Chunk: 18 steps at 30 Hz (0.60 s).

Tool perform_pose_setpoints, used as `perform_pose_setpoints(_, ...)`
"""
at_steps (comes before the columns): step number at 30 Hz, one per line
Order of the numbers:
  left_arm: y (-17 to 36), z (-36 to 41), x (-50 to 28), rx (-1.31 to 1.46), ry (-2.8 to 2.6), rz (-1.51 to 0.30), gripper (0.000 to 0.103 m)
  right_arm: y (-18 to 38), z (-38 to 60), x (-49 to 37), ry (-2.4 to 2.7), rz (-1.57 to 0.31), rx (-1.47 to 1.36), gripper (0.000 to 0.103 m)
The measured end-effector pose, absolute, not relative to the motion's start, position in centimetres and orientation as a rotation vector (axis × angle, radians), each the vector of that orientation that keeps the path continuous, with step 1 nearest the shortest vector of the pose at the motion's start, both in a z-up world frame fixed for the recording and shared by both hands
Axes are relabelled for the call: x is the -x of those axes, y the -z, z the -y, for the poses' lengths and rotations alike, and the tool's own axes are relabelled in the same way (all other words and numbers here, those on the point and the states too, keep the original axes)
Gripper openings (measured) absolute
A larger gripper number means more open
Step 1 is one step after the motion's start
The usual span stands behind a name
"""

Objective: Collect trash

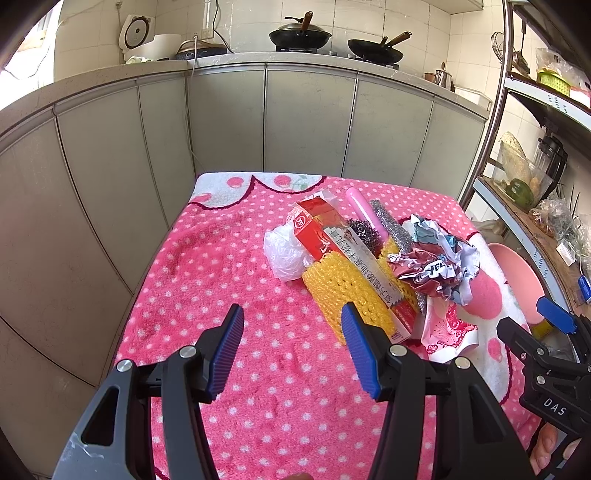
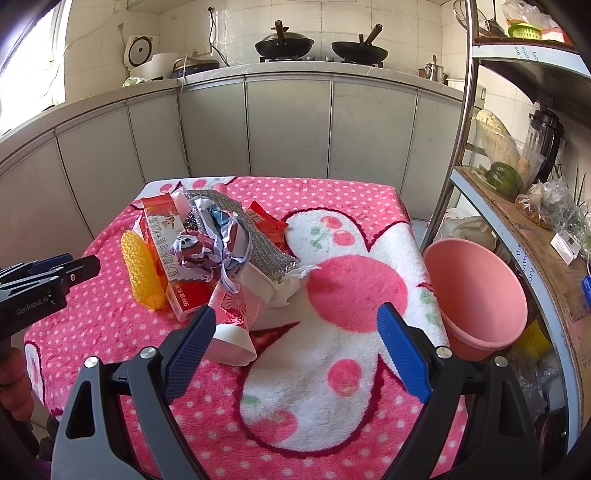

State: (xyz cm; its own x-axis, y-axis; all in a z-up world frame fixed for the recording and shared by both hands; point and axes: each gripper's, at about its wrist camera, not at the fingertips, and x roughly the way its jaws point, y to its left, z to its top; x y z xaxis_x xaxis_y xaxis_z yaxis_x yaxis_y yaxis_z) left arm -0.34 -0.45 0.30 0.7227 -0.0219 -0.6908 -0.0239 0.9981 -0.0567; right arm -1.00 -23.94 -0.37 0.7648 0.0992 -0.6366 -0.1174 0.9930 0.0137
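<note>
I see a small kitchen with white tiled walls (image 1: 369, 22) and a long run of grey cabinet doors (image 1: 310, 122) under a pale countertop (image 1: 229, 59). Two black woks (image 2: 284, 43) sit on the stove, and a white rice cooker (image 1: 147, 40) stands further left. Daylight pours in from a window (image 2: 33, 74) on the left. A metal shelving rack (image 2: 461, 147) crowded with kitchen clutter fills the right side.

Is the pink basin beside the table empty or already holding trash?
Empty as far as shown: the right wrist view looks into the pink basin and shows only bare pink wall; its bottom near the front rim is hidden.
</note>
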Motion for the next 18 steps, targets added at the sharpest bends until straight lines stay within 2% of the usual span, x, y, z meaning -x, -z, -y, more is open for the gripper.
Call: perform_pose_setpoints(18,-0.32,0.58,0.30,0.065,-0.002,-0.769,0.055,0.47,23.83,0.93,-0.122,-0.695,0.026,0.089)
